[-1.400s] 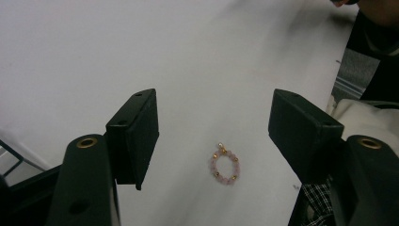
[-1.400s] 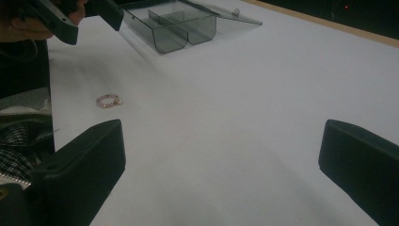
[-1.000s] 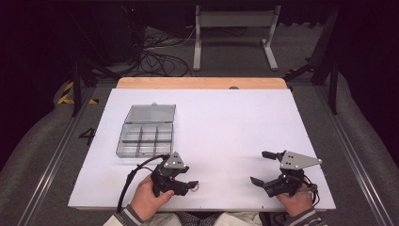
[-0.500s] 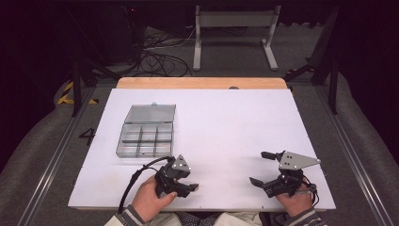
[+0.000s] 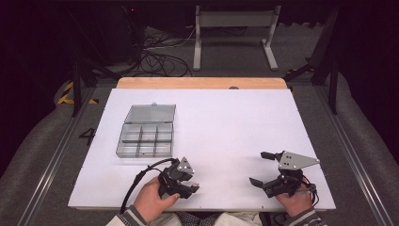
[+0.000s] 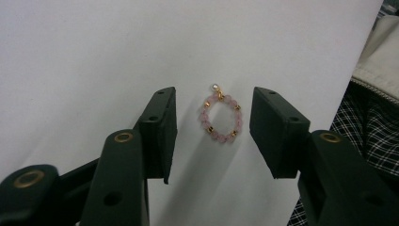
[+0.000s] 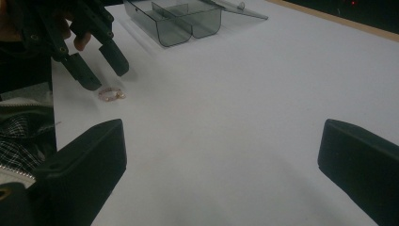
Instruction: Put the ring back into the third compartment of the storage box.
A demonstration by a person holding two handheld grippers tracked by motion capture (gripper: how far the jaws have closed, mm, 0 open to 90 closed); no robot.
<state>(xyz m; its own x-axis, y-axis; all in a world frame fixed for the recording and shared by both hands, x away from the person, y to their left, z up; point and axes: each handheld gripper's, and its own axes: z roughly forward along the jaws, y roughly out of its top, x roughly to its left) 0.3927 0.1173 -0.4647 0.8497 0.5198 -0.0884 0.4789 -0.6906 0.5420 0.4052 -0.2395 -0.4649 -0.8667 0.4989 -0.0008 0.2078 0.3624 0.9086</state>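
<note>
A small ring of pink beads with gold spacers and one pearl lies flat on the white table near its front edge. My left gripper hangs over it with one jaw on each side. The jaws have just been closing, but the black pads stand apart from the beads, so it is open. The right gripper view shows the bead ring just beyond the left gripper. My right gripper rests at the front right, open wide with nothing between its jaws.
A clear grey compartment box with its lid folded back stands at the left middle of the table, also seen as the box in the right gripper view. A wooden strip runs along the far edge. Cables and a metal stand lie on the floor beyond.
My left gripper has shifted slightly to the right over the bead ring and its jaws have narrowed. The right gripper has stayed where it was.
</note>
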